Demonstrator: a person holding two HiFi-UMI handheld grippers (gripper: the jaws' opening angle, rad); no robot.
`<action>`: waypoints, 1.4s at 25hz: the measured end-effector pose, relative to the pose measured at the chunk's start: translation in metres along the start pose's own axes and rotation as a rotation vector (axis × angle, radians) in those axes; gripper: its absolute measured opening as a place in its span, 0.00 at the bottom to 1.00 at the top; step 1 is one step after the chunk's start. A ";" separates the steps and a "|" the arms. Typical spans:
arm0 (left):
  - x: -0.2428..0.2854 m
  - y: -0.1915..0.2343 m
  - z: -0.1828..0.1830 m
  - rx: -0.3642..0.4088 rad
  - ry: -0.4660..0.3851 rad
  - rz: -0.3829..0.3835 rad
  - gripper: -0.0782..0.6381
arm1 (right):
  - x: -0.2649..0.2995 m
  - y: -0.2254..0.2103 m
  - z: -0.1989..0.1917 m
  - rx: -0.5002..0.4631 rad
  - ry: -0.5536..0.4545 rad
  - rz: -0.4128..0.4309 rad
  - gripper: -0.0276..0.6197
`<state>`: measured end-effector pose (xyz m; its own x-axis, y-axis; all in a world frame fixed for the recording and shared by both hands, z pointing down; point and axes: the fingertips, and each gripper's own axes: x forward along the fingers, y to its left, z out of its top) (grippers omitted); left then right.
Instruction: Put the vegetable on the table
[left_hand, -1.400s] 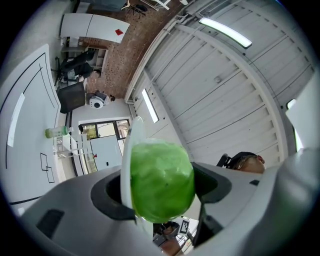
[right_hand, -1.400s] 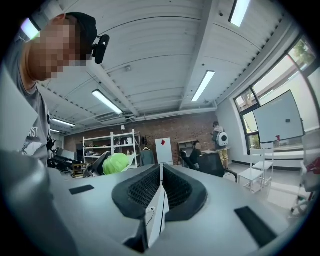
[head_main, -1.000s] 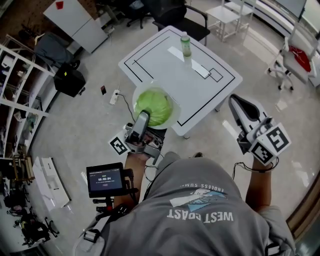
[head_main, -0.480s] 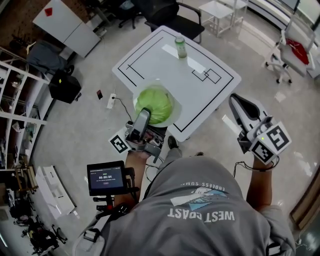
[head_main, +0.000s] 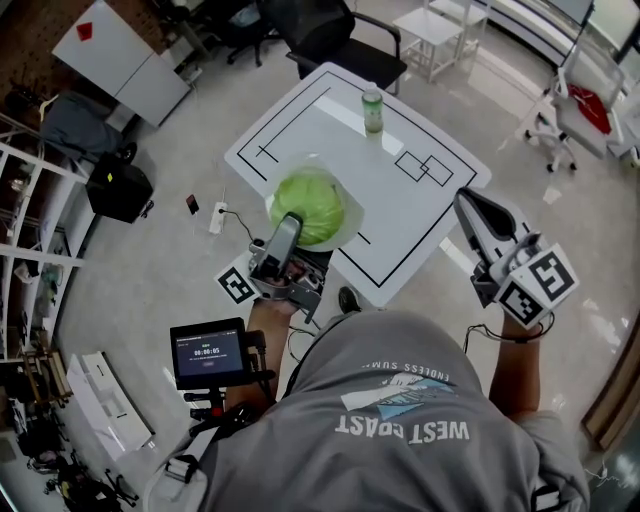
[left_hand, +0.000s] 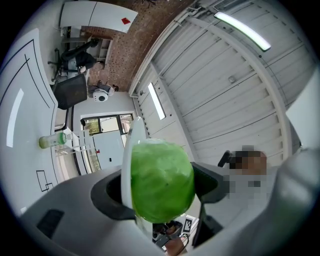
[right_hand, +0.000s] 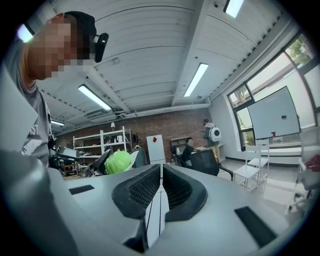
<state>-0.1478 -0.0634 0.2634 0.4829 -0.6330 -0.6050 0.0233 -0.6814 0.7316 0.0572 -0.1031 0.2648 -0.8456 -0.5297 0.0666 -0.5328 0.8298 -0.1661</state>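
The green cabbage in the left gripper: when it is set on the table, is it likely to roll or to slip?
The cabbage looks round and smooth, so it would probably roll on the flat table unless released gently. The left gripper clamps it with jaws wide apart; such a curved surface might slip.

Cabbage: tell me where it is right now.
Head view, left of centre: the cabbage is clamped in the fingers of the left gripper at the near edge of the white table, with the green bottle beyond it.
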 end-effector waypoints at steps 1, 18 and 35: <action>0.000 0.003 0.007 -0.001 0.005 -0.005 0.59 | 0.007 0.001 0.001 -0.002 0.002 -0.006 0.06; 0.010 0.086 0.083 -0.105 0.065 -0.032 0.59 | 0.095 -0.010 -0.007 -0.022 0.084 -0.118 0.06; 0.038 0.153 0.112 -0.037 -0.029 0.085 0.58 | 0.132 -0.072 0.001 0.006 0.115 -0.014 0.06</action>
<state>-0.2234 -0.2332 0.3171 0.4587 -0.6987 -0.5491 0.0163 -0.6112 0.7913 -0.0162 -0.2330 0.2843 -0.8364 -0.5172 0.1814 -0.5447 0.8211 -0.1705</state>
